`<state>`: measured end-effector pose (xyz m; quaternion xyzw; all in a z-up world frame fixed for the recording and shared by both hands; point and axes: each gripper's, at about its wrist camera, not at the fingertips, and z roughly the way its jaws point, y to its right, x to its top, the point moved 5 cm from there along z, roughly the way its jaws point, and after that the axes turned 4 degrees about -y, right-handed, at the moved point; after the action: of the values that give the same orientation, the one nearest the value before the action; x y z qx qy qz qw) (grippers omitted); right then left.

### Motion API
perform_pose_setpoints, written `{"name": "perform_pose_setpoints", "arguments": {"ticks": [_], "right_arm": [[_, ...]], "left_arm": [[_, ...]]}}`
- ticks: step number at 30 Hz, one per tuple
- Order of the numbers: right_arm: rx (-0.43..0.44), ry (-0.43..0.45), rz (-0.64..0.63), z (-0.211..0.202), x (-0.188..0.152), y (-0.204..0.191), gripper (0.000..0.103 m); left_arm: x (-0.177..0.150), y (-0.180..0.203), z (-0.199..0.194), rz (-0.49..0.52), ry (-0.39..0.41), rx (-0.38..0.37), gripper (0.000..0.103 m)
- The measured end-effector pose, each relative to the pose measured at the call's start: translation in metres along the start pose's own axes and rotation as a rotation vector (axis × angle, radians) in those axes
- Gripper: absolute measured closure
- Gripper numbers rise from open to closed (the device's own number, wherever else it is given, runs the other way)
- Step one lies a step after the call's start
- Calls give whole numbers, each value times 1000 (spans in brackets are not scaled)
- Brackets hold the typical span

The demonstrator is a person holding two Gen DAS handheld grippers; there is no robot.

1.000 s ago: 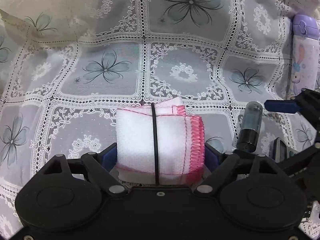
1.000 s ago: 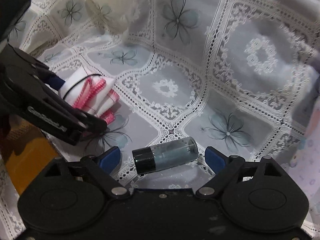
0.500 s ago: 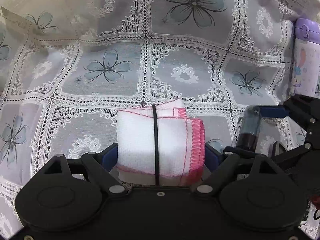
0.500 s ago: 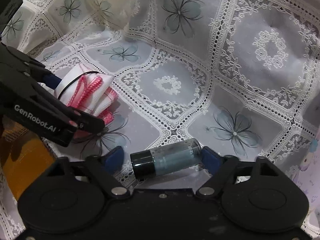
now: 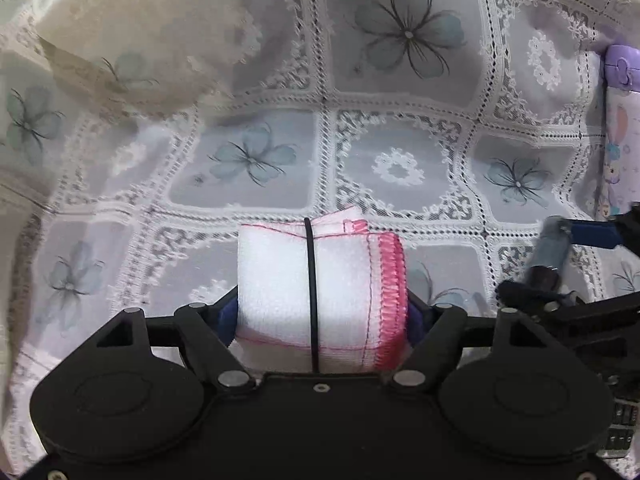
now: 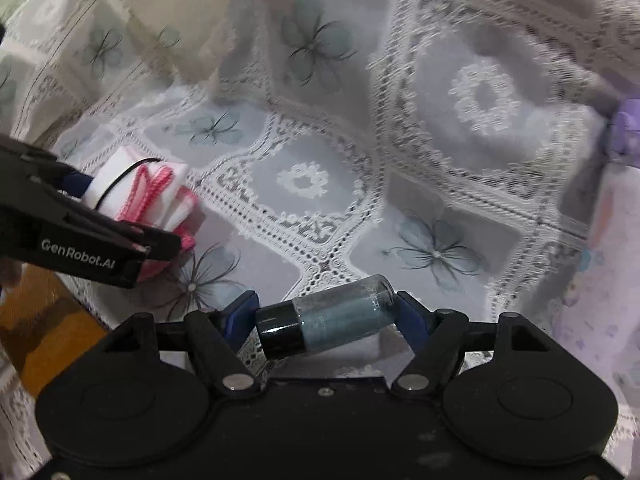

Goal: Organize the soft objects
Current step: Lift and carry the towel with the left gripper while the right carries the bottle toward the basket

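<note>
A: Step in hand?
B: Pickup. The banded towel roll [image 5: 320,296], on the lace tablecloth [image 5: 400,168], is being closed on by the left gripper [image 5: 322,316]; the bottle [image 6: 326,326] is clamped in the right gripper [image 6: 326,316].
A: Next?
B: A steady lift is called for.

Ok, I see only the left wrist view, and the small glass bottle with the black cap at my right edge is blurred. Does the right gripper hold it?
Observer: Yes. The small glass bottle lies crosswise between the blue pads of the right gripper.
Operator: Which pad has the cap?
Observer: The pad on the picture's left.
Operator: And the right end of my rolled white towel?
Observer: The rolled white towel shows folded pink-stitched edges there.
</note>
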<state>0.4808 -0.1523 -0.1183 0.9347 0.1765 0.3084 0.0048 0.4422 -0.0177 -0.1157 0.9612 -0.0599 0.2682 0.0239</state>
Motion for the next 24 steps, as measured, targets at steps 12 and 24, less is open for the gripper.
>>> {"name": "perform_pose_setpoints", "arguments": {"ticks": [12,24], "right_arm": [[-8,38,124,-24,19,-35,30],[75,-2,132,5,50,-124,30]], "left_arm": [[-6,-39,-30,-32,42,77,32],[-48,-117,-38,-128,19,137,32]]}}
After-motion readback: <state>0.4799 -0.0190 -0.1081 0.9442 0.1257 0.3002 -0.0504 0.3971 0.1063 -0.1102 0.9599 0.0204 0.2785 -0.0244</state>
